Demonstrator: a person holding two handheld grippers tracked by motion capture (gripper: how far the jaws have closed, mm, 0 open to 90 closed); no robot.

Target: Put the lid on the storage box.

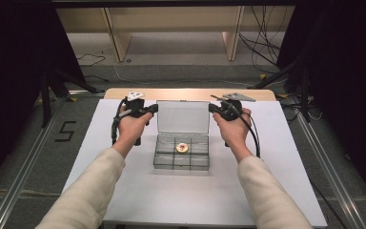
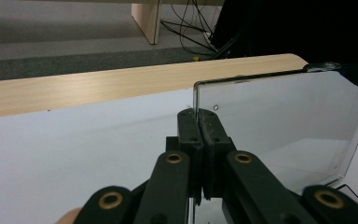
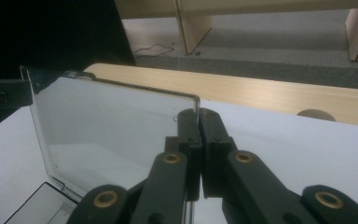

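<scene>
A clear plastic compartment box [image 1: 181, 153] sits mid-table with its transparent lid [image 1: 182, 116] standing upright. A small round yellow and red item [image 1: 182, 148] lies in a middle compartment. My left gripper [image 1: 153, 109] is shut on the lid's left edge. In the left gripper view the jaws of the left gripper [image 2: 198, 116] pinch the lid [image 2: 279, 121] at its upper corner. My right gripper [image 1: 212, 108] is shut on the lid's right edge. The right gripper view shows the right gripper [image 3: 198, 115] clamping the lid [image 3: 116, 126] near its top corner.
The box rests on a white mat [image 1: 124, 191] over a wooden table [image 1: 190, 94]. Past the table's far edge are wooden furniture legs [image 1: 119, 43] and loose cables [image 1: 262, 43] on the floor. Dark stands [image 1: 45, 90] flank both sides.
</scene>
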